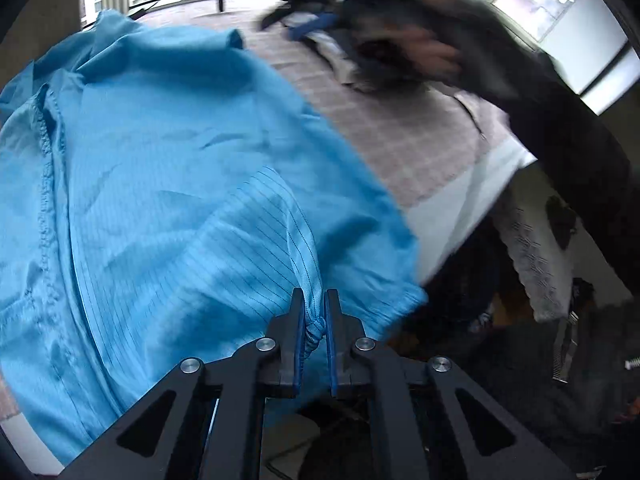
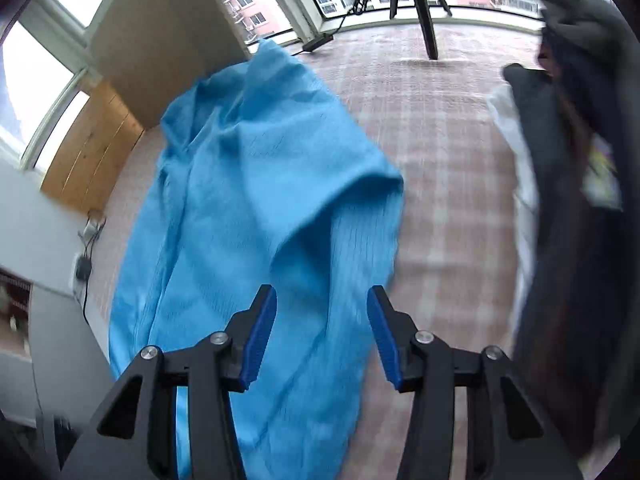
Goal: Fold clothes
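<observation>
A light blue garment lies spread over a pink checked bed cover. My left gripper is shut on a bunched edge of the blue fabric, which is pinched between its blue pads. In the right wrist view the same blue garment stretches away from me with one side folded over. Above its near part my right gripper stands open, and nothing is pressed between its pads. In the left wrist view the right gripper shows only as a dark blur, held in a person's hand at the top.
The bed's white side drops off at the right, with dark clutter on the floor below. A pile of dark clothes lies at the cover's right edge. A black tripod stands at the far window, and a wooden cabinet at the left.
</observation>
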`<state>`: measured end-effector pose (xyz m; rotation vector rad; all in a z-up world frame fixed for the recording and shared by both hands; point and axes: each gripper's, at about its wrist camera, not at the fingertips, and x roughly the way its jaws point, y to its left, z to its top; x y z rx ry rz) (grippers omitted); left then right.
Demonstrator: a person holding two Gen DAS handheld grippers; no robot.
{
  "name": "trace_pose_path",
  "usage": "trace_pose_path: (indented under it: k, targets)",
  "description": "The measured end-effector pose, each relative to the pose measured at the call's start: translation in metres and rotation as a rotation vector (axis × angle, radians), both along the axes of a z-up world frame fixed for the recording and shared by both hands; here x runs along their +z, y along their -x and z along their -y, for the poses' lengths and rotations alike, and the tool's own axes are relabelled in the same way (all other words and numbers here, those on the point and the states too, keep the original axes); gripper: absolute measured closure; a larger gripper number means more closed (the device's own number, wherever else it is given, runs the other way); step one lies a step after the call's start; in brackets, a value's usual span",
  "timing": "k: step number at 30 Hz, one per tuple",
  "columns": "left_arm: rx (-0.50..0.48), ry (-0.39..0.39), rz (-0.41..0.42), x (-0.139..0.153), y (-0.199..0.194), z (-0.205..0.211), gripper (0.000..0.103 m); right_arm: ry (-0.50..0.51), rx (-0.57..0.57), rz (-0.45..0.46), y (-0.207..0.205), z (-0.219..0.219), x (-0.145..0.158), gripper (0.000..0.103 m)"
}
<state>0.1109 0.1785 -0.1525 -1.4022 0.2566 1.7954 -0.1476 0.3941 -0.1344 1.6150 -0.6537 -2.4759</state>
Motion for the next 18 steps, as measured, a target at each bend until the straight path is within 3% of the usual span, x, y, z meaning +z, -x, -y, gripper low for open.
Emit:
trace_pose_path:
  k: [4,6,7,9,13,18]
  targets:
    - [-0.034,-0.008,0.019,0.009,-0.021,0.000,0.095,0.126,-0.044,0.052,0.052,-0.016,-0.030,0.056]
    - [-0.029,-0.022,0.039,0.011,-0.024,0.001,0.095,0.106,-0.080,0.075,0.067,-0.018,-0.041,0.056]
    - [-0.025,-0.031,0.049,0.012,-0.024,0.002,0.095,0.082,-0.093,0.072,0.072,-0.019,-0.044,0.058]
    - [-0.038,-0.039,0.063,0.014,-0.028,0.003,0.095,0.032,-0.103,0.055,0.082,-0.022,-0.040,0.092]
    - [-0.104,-0.054,0.103,0.010,-0.041,-0.009,0.095,-0.090,-0.112,-0.016,0.093,-0.029,-0.019,0.094]
    - [-0.172,-0.005,0.142,-0.018,-0.052,-0.035,0.095,-0.265,-0.046,0.039,0.114,-0.019,-0.035,0.096]
